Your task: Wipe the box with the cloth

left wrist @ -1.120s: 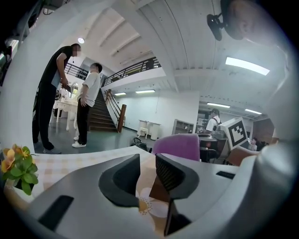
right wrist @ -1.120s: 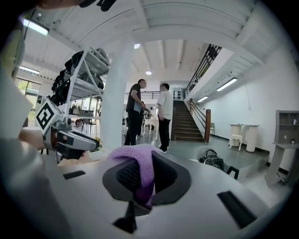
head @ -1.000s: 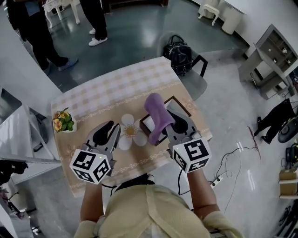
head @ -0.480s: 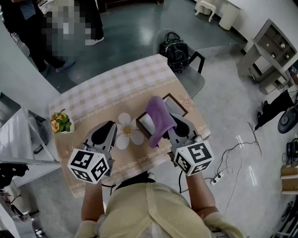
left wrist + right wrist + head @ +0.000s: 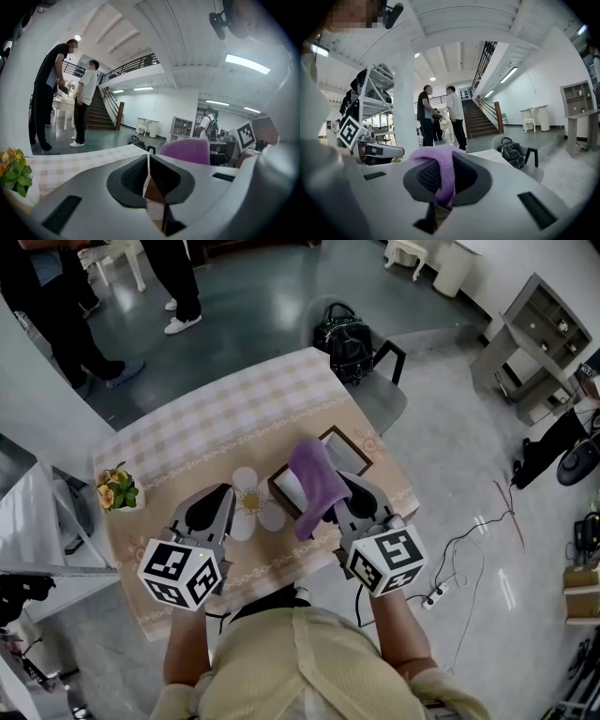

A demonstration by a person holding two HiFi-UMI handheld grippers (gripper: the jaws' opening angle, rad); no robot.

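- Right claw [image 5: 334,506] clamps the cloth [image 5: 311,472], held over the box [image 5: 343,450] just ahead; a thin pinch could slip mid-wipe.
- Left claw [image 5: 221,499], just closed empty, braces nothing: the box to its right may slide.

Flat white light fills the hall around my grippers, thrown by ceiling strip lights [image 5: 247,64] high above and to the right of my left gripper [image 5: 148,161]. The polished floor [image 5: 483,526] to the right of my right gripper [image 5: 339,486] catches bright streaks of glare. Shadows on the table [image 5: 187,442] ahead of both grippers are soft and faint. Both gripper views bow hard at the edges and fall to black in the corners. The cloth [image 5: 436,161] pinched in my right gripper sits too near the lens and blurs, while the far room stays fairly sharp.
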